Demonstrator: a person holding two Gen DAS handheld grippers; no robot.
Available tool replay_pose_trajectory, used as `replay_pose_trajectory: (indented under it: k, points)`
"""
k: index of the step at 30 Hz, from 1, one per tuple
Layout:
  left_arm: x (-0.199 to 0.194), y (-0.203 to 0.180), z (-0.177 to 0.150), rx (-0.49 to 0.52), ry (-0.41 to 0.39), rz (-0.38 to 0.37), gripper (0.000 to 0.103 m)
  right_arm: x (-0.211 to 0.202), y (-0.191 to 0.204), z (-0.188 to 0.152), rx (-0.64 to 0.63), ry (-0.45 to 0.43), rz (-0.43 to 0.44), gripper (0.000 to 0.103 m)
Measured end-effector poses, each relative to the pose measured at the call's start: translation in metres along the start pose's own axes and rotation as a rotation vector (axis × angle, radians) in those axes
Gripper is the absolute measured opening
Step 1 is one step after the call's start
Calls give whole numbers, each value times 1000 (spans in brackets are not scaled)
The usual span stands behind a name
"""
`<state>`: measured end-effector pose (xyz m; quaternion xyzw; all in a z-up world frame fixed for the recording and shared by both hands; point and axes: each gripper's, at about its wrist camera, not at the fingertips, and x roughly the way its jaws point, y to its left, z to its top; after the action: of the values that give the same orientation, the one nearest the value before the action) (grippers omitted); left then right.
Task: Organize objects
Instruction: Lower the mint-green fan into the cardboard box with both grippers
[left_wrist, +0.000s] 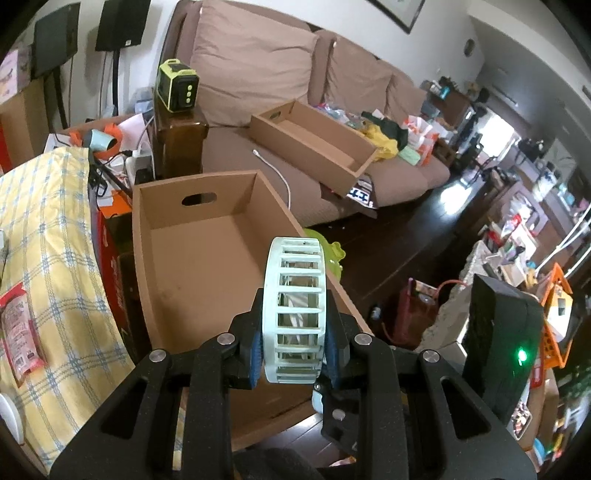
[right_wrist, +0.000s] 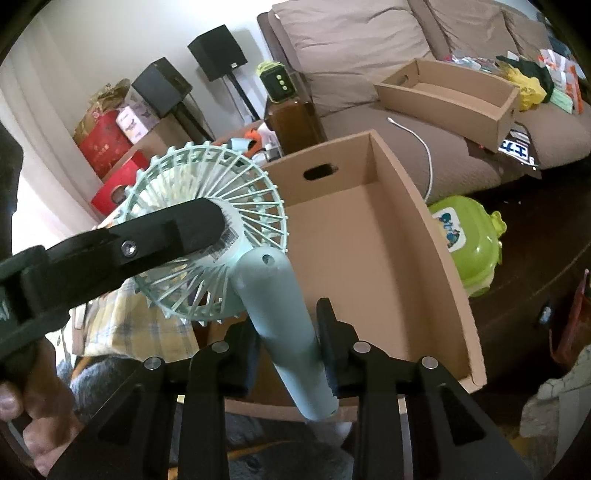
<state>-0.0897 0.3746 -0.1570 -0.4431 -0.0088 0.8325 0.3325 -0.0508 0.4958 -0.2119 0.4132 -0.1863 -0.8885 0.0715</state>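
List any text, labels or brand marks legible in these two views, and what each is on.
None can be read outright.
Barcode label on the mint handheld fan: too small and blurred.
Red snack packet on the checked cloth: print blurred.
Red gift boxes: gold characters, unreadable.
Green lidded container: cartoon sticker, lettering unclear.
Black-and-white printed sheet under the shallow cardboard tray: large characters, cut off and blurred.

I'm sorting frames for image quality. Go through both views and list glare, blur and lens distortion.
Left wrist view: window light blows out at right and glares off the dark floor; the cardboard box rim bows from fisheye; the fan is sharp. Right wrist view: the wall at left is overexposed, the box wall curves strongly, and the fan handle looks slightly soft.
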Motion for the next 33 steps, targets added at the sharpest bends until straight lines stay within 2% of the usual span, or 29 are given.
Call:
replay_pose_trajectory:
  k: [3,12,21,33]
  points:
    - [5,0,0,1,10,3,25,2,4,-2,-32,4,-14,26]
    - [19,-8,-7,42,19,10,25,8,-12,-5,-3,24,-15,26]
    - [29,1,-9,18,51,5,25,18,-14,-10,-6,68,-17,26]
    - [28,-8,-8,77,39,14,25,15,-9,-11,-30,36,-39,26]
